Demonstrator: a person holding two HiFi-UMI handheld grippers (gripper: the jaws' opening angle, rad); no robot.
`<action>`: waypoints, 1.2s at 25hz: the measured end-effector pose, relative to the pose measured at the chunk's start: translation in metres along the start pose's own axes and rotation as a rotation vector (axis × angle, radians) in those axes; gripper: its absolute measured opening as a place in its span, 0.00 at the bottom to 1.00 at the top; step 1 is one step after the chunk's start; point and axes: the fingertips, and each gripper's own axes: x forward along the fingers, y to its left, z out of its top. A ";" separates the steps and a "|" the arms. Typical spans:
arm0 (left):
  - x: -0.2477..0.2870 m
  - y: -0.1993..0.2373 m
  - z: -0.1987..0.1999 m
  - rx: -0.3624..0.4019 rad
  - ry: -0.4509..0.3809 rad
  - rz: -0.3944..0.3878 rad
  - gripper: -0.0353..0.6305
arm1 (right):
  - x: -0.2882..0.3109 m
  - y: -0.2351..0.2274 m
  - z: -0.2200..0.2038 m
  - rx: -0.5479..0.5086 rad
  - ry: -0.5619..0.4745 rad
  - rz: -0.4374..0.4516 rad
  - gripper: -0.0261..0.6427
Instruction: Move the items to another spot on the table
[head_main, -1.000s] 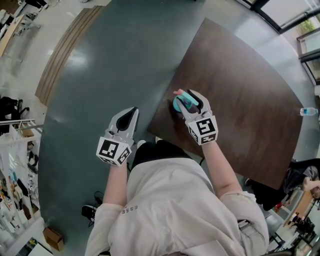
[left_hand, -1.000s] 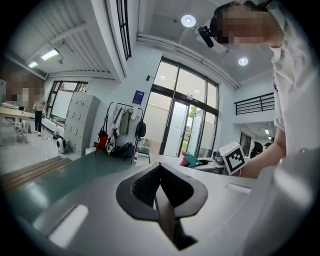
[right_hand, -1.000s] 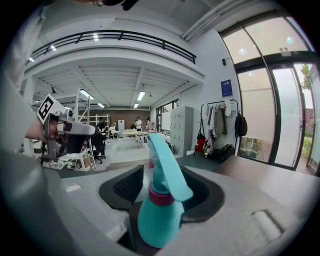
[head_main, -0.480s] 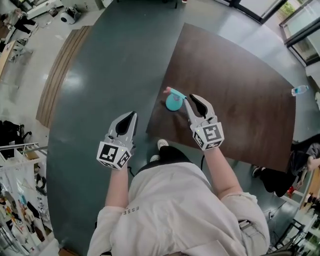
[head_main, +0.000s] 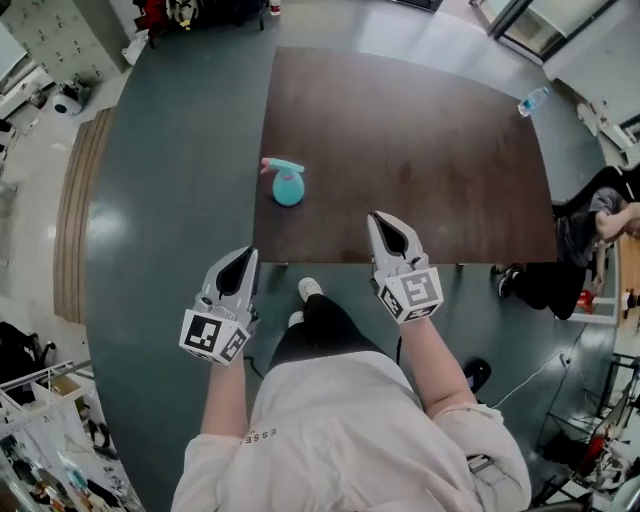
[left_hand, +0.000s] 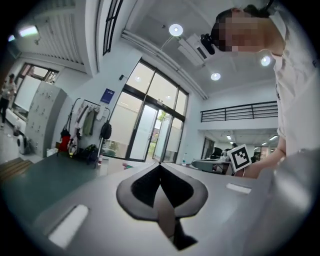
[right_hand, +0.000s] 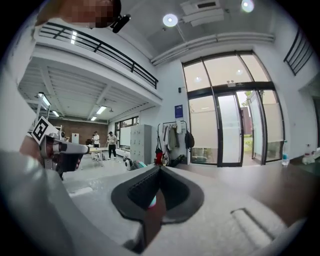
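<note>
Resting on table (head_main: 430, 150): seemingly spray bottle (head_main: 287, 186).

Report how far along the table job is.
Done, apparently: the teal spray bottle stands upright near the left edge of the table, free of both grippers. In hand: nothing; the left gripper and right gripper are held by the near edge, both shut and empty. Left: perhaps the clear bottle by the far right corner, untouched.
</note>
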 end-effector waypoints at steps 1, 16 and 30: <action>0.007 -0.013 0.000 -0.004 -0.002 -0.037 0.08 | -0.015 -0.009 -0.004 0.001 0.015 -0.033 0.03; 0.101 -0.238 -0.034 0.077 -0.022 -0.151 0.08 | -0.205 -0.136 -0.024 -0.014 -0.004 -0.129 0.03; 0.129 -0.399 -0.093 0.060 -0.006 -0.117 0.08 | -0.340 -0.231 -0.055 -0.007 0.038 -0.084 0.03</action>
